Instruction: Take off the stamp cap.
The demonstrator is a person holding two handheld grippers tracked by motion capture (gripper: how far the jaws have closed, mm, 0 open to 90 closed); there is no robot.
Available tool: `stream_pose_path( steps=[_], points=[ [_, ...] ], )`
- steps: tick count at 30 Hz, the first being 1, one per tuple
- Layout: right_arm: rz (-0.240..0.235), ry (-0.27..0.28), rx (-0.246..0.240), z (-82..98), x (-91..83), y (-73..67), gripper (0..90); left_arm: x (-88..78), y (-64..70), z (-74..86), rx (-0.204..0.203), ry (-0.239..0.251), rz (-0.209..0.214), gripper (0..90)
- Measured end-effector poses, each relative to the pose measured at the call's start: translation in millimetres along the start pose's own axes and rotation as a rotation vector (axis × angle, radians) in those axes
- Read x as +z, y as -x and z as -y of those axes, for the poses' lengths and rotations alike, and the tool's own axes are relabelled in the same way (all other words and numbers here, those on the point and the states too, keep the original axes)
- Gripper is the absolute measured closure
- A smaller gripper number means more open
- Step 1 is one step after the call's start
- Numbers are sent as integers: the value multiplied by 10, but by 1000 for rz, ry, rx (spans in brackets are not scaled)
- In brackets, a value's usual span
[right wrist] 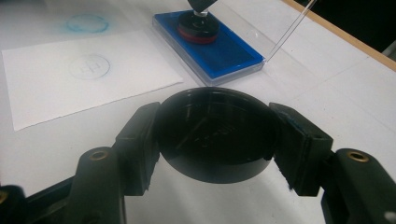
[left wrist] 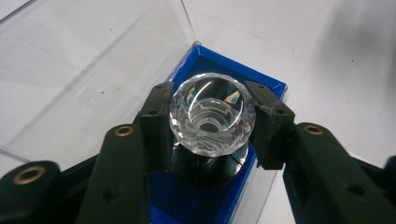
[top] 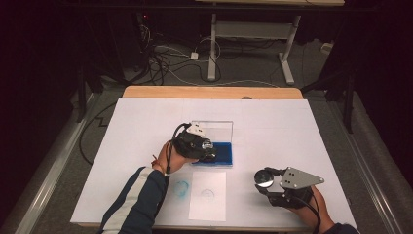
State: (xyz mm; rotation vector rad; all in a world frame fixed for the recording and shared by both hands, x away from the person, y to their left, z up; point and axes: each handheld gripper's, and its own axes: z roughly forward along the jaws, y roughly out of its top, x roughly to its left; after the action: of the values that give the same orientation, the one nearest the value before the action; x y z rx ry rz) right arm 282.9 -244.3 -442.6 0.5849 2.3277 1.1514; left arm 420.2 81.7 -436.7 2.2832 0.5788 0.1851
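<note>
Your left tongs [left wrist: 212,123] are clamped on the faceted crystal knob [left wrist: 212,119] of a stamp, one pad on each side of it, with the knob's round face turned toward the camera on those tongs. The stamp's dark body [left wrist: 205,168] sits just below the pads, resting on the blue ink pad [left wrist: 187,200] that lies under the tongs. The ink pad's clear lid [left wrist: 93,70] stands open beyond and to the left of the tongs in the left gripper view. From the high view, your left tongs [top: 207,146] are over the near left part of the blue pad [top: 224,153], and the clear lid [top: 219,129] rises behind them.

Your right tongs [right wrist: 215,140] are closed on a round black cap [right wrist: 215,137], gripped by its rim between the two pads, its flat glossy face up. In the high view they [top: 265,179] sit well to the right of the ink pad, low over the white worktop [top: 292,126].

Between the two tongs lies a white sheet of paper [top: 208,195] bearing a faint round stamp print [top: 207,193]. Just left of the sheet a blue ring-shaped smudge [top: 181,187] marks the worktop. Seen from your right tongs, the ink pad [right wrist: 224,51] with the stamp [right wrist: 198,25] on it lies ahead of the cap, and the paper [right wrist: 84,79] ahead to the left.
</note>
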Motion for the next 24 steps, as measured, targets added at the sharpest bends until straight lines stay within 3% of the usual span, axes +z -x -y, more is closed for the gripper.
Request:
stream_pose_path(
  steps=[14, 24],
  points=[
    [-2, 0, 1, -2, -1, -3, 379, 14, 3, -25, 0, -14, -5, 544],
    [-3, -2, 2, 1, -1, -3, 379, 19, -27, -6, -23, 3, 14, 544]
  ],
)
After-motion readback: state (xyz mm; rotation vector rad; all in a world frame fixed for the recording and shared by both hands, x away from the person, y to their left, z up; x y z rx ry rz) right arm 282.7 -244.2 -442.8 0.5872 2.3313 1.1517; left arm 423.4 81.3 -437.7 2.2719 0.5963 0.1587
